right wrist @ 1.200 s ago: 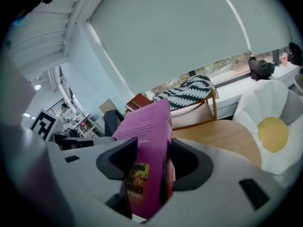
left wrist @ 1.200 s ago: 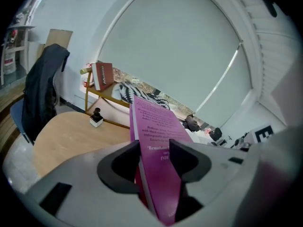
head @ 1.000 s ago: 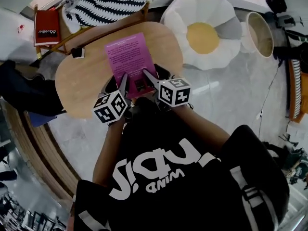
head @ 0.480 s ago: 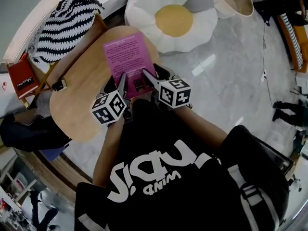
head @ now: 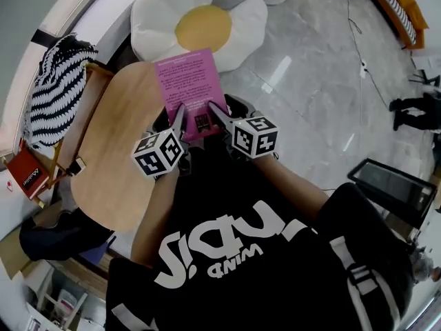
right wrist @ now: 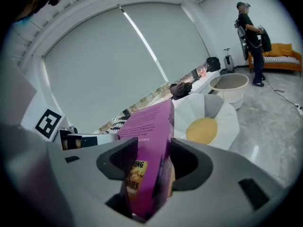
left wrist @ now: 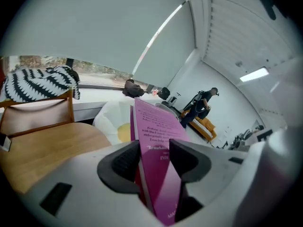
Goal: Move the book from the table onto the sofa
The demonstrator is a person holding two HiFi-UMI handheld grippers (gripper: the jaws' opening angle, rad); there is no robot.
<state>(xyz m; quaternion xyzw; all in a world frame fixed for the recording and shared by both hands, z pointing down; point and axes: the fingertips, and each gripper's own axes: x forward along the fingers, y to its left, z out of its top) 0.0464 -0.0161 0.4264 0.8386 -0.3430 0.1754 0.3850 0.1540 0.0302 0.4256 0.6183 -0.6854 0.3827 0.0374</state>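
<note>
Black short-sleeved T-shirt [head: 227,254] with large white lettering. Left gripper [head: 179,116] and right gripper [head: 216,112]: pale grey, dark-padded, each carrying a black-and-white marker cube.

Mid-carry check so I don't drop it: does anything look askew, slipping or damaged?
Nothing stands out. The pink book is clamped on its near edge by both the left gripper and the right gripper. It lies flat between them, and the cover looks undamaged.

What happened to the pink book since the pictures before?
The pink book swung from over the wooden table toward the egg-shaped cushion, carried by the left gripper and right gripper. Both stay clamped on its near edge.
</note>
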